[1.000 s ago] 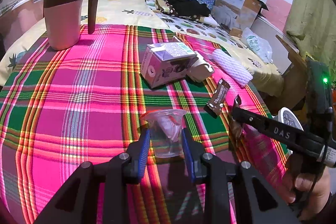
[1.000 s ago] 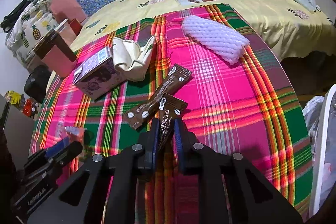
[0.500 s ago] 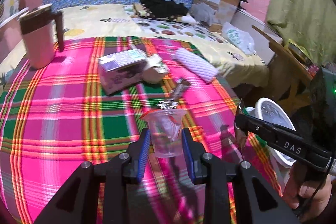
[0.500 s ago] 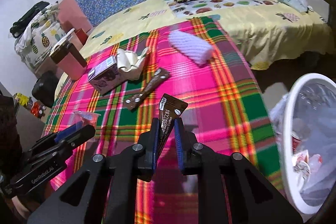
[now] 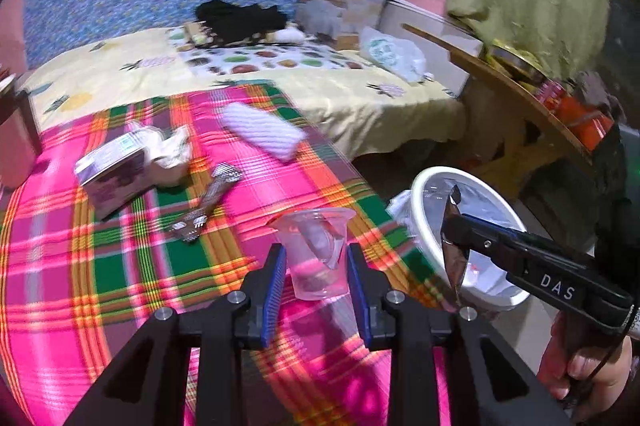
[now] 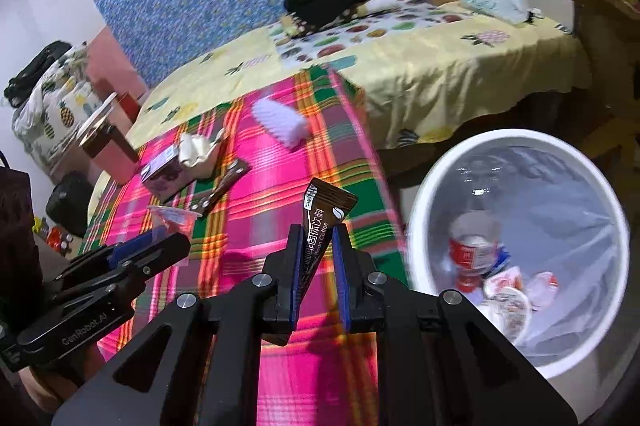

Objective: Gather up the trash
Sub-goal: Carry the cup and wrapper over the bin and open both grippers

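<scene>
Your left gripper [image 5: 316, 268] is clamped on a clear, thin-walled plastic cup [image 5: 314, 250], tapered with a flared rim, held upright above the pink-and-green plaid cloth [image 5: 120, 258]. Your right gripper [image 6: 318, 262] is pinched tight on a glossy brown coffee sachet [image 6: 320, 226]; white print reads "Bean Coffee", the characters above it too small to make out, and its lower end is hidden between the pads. In the right wrist view the round white bin [image 6: 516, 142], lined with a translucent bag, sits at four o'clock off the cloth's edge; crumpled red-and-white wrappers lie inside, their print unreadable. The left gripper's arm there reads "GenRobot.AI"; the right one's in the left wrist view reads "DAS", the rest cut off. On the cloth at ten o'clock lie a purple carton [image 5: 112, 174], crumpled cream paper [image 5: 170, 154], a second brown sachet [image 5: 210, 202] and a ribbed white foam sleeve [image 5: 262, 136], all blurred.
</scene>
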Available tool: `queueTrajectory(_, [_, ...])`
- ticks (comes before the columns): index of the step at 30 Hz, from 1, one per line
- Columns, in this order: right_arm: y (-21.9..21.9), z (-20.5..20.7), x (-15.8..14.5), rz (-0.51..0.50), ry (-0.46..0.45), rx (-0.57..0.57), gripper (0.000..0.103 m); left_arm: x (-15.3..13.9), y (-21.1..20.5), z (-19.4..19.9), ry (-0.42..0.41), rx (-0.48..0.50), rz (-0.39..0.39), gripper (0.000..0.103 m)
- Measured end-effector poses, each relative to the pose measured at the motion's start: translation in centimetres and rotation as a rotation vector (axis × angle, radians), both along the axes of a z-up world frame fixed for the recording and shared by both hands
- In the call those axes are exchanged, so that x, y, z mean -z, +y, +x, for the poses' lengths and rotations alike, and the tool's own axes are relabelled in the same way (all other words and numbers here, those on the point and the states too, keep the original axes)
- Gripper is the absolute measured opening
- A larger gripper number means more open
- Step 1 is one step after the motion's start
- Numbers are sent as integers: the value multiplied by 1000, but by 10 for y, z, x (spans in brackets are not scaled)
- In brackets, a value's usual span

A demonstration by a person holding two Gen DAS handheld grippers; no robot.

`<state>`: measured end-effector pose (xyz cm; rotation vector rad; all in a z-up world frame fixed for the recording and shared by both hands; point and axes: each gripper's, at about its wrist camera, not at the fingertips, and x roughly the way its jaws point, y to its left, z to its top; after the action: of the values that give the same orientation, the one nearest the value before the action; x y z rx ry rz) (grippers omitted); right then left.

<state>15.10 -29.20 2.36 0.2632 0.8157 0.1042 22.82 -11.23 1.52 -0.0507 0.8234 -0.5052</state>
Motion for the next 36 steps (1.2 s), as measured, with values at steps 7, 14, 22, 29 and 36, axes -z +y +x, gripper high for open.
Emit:
queueTrajectory(7, [-32, -10, -3, -16, -21, 87, 15, -5, -55, -2, -25, 117, -1, 31])
queueTrajectory(14, [-63, -15, 2, -27, -12, 172, 15, 0, -101, 5, -14, 207, -11, 31])
queueTrajectory(22, [-87, -21, 13, -32, 14, 234, 15, 14, -141, 15, 17, 285, -12, 31])
queueTrajectory(29, [-102, -25, 21, -28, 45, 272, 15, 28, -165, 15, 50, 360, -12, 31])
queueTrajectory(36, [-111, -26, 26, -21, 70, 296, 18, 36, -174, 19, 73, 387, -44, 44])
